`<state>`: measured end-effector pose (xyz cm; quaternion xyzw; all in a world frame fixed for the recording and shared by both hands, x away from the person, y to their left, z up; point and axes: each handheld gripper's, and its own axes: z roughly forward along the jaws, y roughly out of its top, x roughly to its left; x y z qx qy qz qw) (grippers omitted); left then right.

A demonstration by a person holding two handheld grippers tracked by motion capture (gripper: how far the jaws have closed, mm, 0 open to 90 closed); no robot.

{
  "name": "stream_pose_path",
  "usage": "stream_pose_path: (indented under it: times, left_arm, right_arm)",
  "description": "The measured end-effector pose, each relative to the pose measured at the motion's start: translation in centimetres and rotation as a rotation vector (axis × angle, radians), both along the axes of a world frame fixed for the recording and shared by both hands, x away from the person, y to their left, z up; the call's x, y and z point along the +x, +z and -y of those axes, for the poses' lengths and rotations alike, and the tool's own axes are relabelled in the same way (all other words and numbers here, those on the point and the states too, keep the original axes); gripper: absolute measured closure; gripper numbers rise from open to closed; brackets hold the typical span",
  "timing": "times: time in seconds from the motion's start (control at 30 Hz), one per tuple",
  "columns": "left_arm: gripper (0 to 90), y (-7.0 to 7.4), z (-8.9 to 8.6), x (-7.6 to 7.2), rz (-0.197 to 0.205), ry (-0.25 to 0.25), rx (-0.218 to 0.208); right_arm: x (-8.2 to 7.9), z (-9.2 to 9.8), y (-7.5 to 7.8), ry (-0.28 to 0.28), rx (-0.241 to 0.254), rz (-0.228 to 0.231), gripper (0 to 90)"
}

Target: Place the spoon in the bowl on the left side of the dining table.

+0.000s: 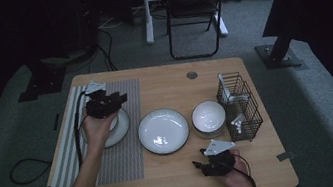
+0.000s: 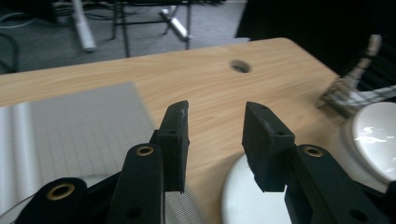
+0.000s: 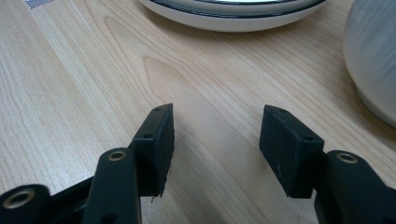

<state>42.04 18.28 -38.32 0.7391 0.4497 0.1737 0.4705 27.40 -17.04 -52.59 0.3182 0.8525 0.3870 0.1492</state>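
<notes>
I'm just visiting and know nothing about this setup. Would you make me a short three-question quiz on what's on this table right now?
1. True or false: the left gripper is clamped on a spoon.
2. Which dish lies on the striped placemat? A) the small plate B) the large plate C) the bowl
3. Fill in: right of the bowl stands a black wire ____.

Key
1. False: its jaws stand apart, with nothing between them.
2. A. The large plate and the bowl sit on the bare wooden table.
3. Basket, with white utensils inside.
</notes>
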Motion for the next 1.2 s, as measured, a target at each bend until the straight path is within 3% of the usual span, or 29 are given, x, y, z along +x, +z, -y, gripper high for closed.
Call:
stream_pose_path:
  times: [0.4,0.67,0.8,0.97,1.2]
  left_arm:
    - [61.0,0.9,9.0,0.9,0.013,-0.168,0.025]
    - [60.9,0.5,13.6,1.9,0.006,-0.243,0.023]
    - [61.0,-0.5,16.3,2.9,-0.008,-0.297,0.015]
    - [61.2,-1.0,18.8,3.7,-0.015,-0.323,0.009]
    - [61.8,-0.6,22.6,5.0,-0.007,-0.353,0.013]
  right_arm:
    - [0.0,0.0,0.0,0.002,0.000,0.002,44.5]
    - [0.0,0.0,0.0,0.004,-0.002,0.003,44.5]
    - [0.0,0.0,0.0,0.005,-0.002,0.002,44.5]
    - [-0.1,0.2,0.0,0.003,-0.002,0.001,44.5]
    - [-0.2,0.3,0.0,-0.003,0.000,-0.001,44.6]
